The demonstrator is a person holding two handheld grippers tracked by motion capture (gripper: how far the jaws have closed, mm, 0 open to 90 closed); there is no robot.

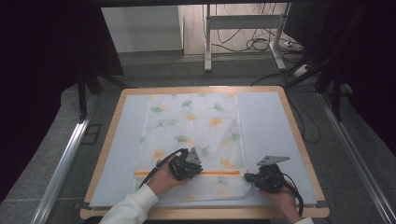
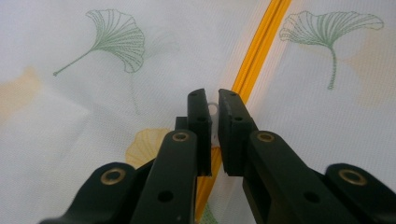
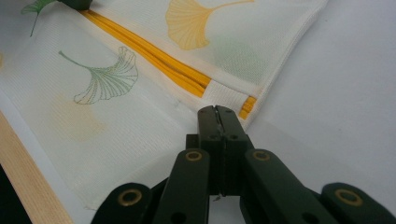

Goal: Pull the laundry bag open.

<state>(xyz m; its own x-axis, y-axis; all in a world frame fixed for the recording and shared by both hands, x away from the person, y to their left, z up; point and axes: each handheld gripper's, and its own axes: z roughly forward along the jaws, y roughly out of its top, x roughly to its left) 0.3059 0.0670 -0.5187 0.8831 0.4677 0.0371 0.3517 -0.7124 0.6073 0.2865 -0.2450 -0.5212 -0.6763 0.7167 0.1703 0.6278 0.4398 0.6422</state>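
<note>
Mid-pull on the zipper of a mesh laundry bag (image 1: 194, 126), by the look of it: white fabric printed with ginkgo leaves, spread flat on a pale mat (image 1: 266, 121) in the middle of the desk (image 1: 299, 140), orange zipper (image 1: 215, 172) running across near the person's edge.

At the left, left gripper (image 1: 187, 167) set on the zipper line, a little left of its middle. Seen in the left gripper view, jaws nearly together with a small white pull tab (image 2: 213, 112) pinched between the pads, orange track (image 2: 261, 46) stretching away beyond the tips. Clamped on the tab, then, not resting loose.

At the right, right gripper (image 1: 261, 179) at the bag's near right corner, at the end of the zipper. Seen in the right gripper view, jaws pressed fully together, tips at the bag's edge (image 3: 222, 95) just beside the orange end stop (image 3: 248, 106); thin mesh probably nipped between them, though too fine to be certain.

Judged as the sliding step: one end anchored, tab drawn along the track. Next move likely calls for a steady pull kept level along the zipper, with the corner held taut so the mesh does not bunch or slip out of the pinch.
</note>
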